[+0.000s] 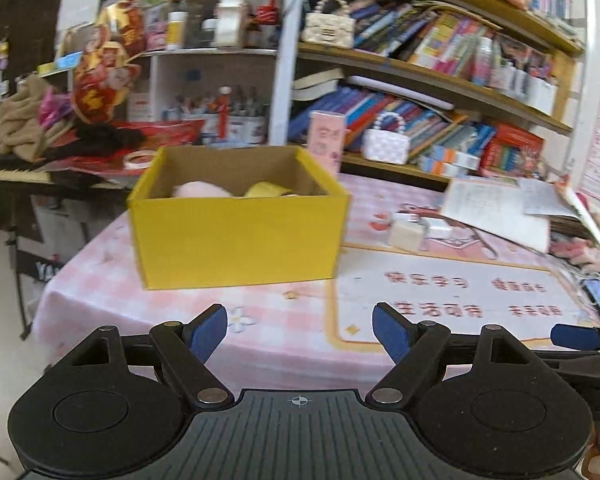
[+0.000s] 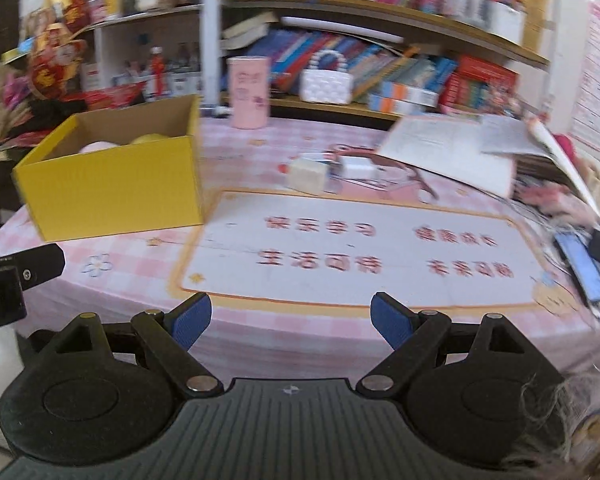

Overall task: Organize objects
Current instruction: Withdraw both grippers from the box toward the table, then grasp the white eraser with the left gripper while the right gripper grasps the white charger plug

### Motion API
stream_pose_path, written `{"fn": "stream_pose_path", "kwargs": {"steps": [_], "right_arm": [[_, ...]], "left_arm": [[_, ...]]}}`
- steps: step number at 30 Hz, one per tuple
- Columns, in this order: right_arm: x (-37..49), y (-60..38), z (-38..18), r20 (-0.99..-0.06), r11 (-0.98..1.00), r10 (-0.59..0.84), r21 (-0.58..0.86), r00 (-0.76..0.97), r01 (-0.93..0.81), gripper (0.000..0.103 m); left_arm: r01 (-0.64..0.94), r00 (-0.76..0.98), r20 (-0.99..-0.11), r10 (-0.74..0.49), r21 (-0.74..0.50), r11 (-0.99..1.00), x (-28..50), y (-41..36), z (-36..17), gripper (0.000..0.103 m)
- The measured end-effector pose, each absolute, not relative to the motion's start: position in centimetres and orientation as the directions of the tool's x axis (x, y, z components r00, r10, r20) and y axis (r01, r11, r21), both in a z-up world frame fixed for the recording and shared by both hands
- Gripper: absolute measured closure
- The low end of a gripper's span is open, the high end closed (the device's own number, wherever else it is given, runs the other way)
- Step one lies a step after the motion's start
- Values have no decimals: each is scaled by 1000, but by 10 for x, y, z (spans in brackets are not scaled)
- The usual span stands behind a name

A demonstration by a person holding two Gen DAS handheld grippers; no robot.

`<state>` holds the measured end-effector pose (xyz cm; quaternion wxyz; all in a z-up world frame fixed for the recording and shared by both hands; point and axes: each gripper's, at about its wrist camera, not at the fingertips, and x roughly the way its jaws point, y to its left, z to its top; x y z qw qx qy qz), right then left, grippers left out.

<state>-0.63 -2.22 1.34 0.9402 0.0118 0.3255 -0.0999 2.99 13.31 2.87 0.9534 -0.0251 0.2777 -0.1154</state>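
**Yellow box part filled, small items left on the table**

Yellow cardboard box [image 1: 238, 220] sits open-topped on the pink checked tablecloth [image 1: 100, 300] in the left wrist view, straight ahead of my left gripper [image 1: 300, 330]. Matte card walls, brown inside. A soft pink thing [image 1: 202, 190] and a yellow thing [image 1: 264, 190] already lie in it, so I judge the sorting partly done. Left jaws stand wide, blue ribbed pads bare, nothing between them.

Right wrist view, blurred: my right gripper [image 2: 290, 320] hangs over the printed white mat [image 2: 360, 248] near the table's edge, jaws wide, nothing held. The box is off to the left, well apart. Likely left to sort: a cream blocky item [image 2: 306, 176] and a white charger-like block [image 2: 358, 168] just beside it, both hard-edged, near the loose open papers [image 2: 448, 152]. A pink cylindrical tin [image 2: 249, 94] stands upright behind the box. A phone [image 2: 582, 266], flat and glossy, lies at the right edge.
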Motion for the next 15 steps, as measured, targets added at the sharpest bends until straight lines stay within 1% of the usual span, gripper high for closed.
{"fn": "stream_pose_path", "kwargs": {"steps": [2, 4, 9, 15], "right_arm": [[-10, -30, 14, -612, 973, -205, -43, 764, 227, 15], [-11, -37, 15, -608, 967, -223, -41, 762, 250, 15], [-9, -49, 15, -612, 964, -236, -47, 755, 263, 15], [4, -77, 10, -635, 956, -250, -45, 731, 288, 15]], "left_arm": [[227, 817, -519, -251, -112, 968, 30, 126, 29, 20], [244, 816, -514, -265, -108, 964, 30, 117, 29, 17], [277, 815, -502, -288, -99, 956, 36, 99, 26, 17], [312, 790, -524, -318, -103, 945, 56, 67, 21, 17]]}}
